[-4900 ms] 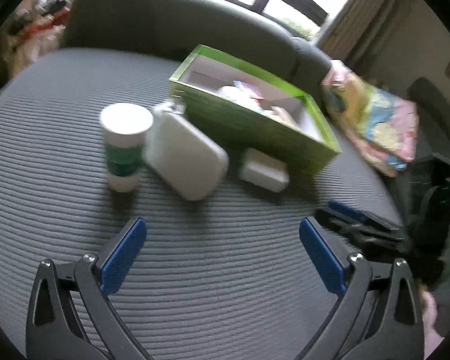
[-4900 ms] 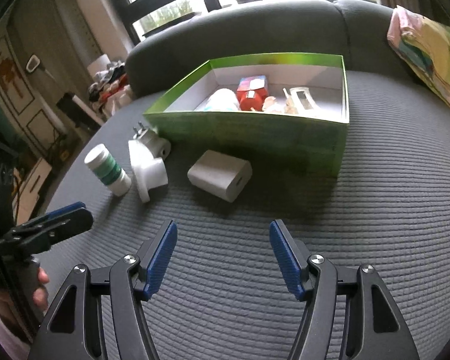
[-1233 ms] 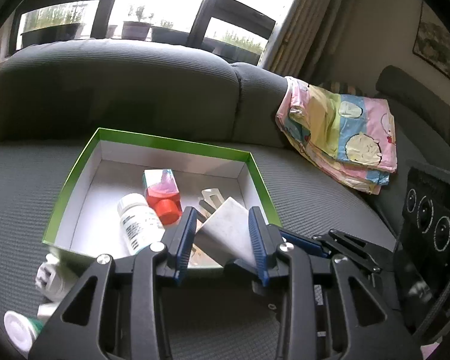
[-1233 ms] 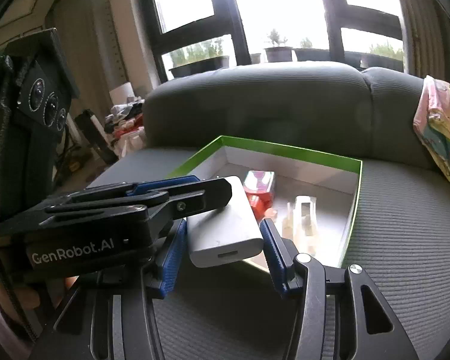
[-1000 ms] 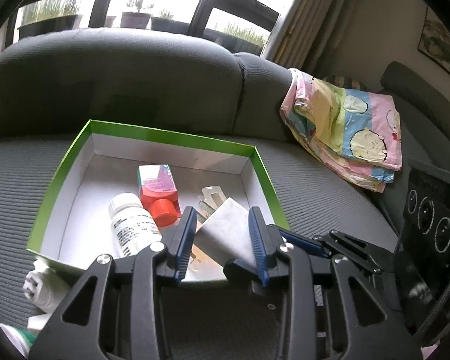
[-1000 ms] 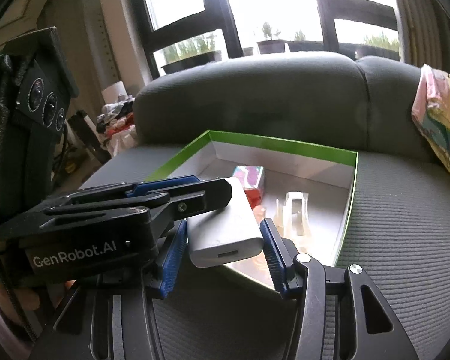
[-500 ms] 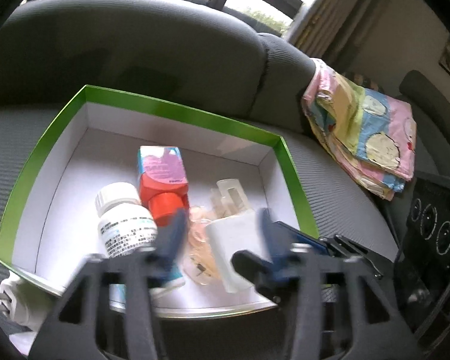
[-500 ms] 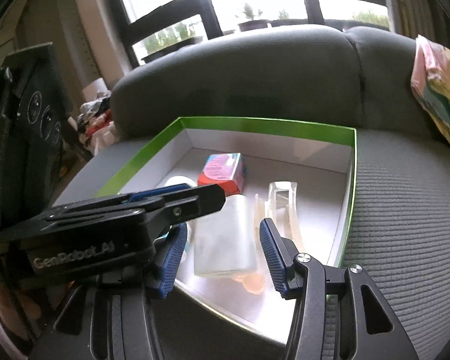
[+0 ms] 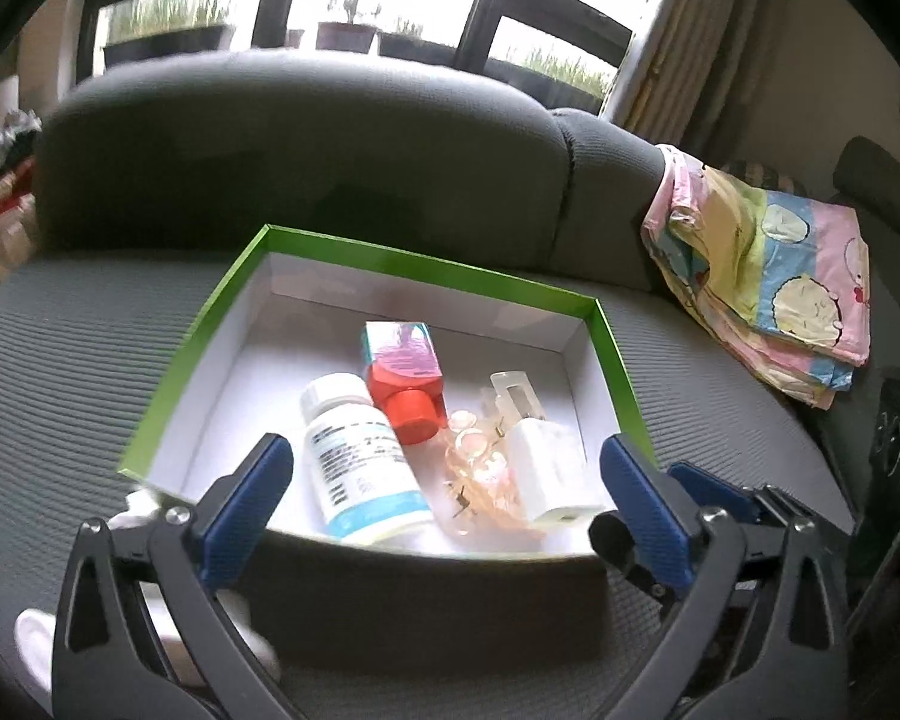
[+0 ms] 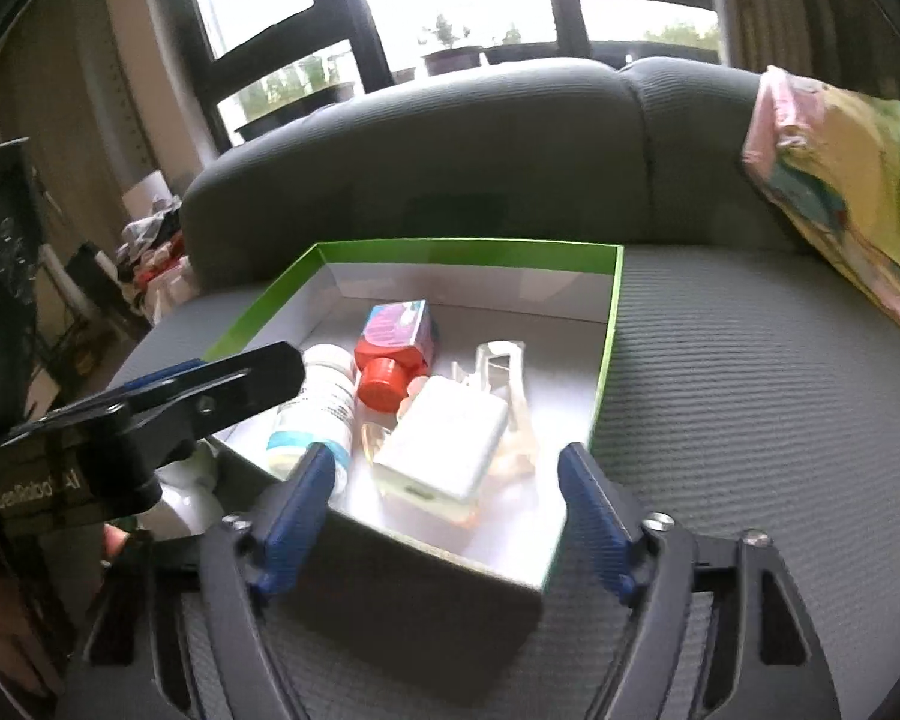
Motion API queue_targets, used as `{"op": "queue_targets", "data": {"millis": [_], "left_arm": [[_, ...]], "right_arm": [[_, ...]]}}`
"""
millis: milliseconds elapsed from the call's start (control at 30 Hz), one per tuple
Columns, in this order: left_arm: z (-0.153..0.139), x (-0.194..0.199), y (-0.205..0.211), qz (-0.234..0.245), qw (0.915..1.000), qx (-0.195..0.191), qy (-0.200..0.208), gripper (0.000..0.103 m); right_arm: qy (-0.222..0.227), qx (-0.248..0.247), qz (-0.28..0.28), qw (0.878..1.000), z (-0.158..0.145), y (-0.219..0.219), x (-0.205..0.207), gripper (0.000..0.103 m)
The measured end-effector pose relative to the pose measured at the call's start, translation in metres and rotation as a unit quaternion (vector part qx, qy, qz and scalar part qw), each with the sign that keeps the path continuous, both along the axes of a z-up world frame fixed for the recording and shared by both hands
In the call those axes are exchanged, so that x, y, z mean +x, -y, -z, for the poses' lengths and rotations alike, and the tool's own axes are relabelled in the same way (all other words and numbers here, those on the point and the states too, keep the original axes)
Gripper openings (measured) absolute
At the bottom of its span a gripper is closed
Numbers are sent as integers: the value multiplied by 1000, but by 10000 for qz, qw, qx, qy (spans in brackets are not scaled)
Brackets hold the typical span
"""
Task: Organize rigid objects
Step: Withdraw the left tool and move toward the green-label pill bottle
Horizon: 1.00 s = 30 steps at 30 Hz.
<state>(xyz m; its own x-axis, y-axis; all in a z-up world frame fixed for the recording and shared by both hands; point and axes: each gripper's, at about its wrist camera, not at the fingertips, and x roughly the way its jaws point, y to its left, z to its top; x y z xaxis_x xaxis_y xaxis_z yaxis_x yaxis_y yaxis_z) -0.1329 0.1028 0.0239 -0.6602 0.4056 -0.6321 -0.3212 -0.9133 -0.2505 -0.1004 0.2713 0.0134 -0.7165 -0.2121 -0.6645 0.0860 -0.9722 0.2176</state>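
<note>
Left tool [image 9: 444, 483] jaws apart and opening, nothing between the blue pads, hovering over the near edge of the box; right tool [image 10: 444, 495] jaws also opening, pads clear of everything, the white charger lying in the box beyond them and not gripped. Grey ribbed sofa [image 9: 90, 360] carries everything, seat in front, backrest behind, window with plant pots beyond. Folded colourful blanket [image 9: 768, 276] sits at the sofa's right end against the backrest, well apart from the box. Green-rimmed box [image 9: 204, 330] with white inside rests on the middle of the seat, open top. Inside it, largest to smallest: white pill bottle [image 9: 360, 456] lying on its side toward the near left part of the box; white charger [image 9: 546, 468] flat near the near right corner, resting partly on the peach pieces; red bottle with red cap [image 9: 405, 378] in a pink-teal pack, lying in the middle just behind the pill bottle, touching or nearly so; clear hair clip [image 9: 513, 390] just behind the charger; small peach translucent bits [image 9: 474, 456] between pill bottle and charger, too blurred to name. In the right wrist view the left tool's black body [image 10: 150, 414] crosses the left side, a bit of the person's hand [image 10: 114, 540] under it. White objects [image 9: 36, 648] on the seat outside the box's near left corner, mostly hidden by the tool, cannot tell what.
</note>
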Motion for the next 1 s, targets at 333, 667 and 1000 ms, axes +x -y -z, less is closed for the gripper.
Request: {"op": "queue_targets", "data": {"millis": [333, 667, 1000], "left_arm": [[-21, 62, 19, -286, 9981, -253, -479, 102], [-25, 110, 29, -419, 9933, -719, -807, 102], [-14, 133, 48, -617, 9917, -810, -782, 102]], "right_arm": [[-165, -122, 35, 9998, -23, 13, 51, 79], [-277, -193, -128, 9993, -27, 34, 88, 79], [-230, -38, -254, 9994, -18, 52, 107, 79]]}}
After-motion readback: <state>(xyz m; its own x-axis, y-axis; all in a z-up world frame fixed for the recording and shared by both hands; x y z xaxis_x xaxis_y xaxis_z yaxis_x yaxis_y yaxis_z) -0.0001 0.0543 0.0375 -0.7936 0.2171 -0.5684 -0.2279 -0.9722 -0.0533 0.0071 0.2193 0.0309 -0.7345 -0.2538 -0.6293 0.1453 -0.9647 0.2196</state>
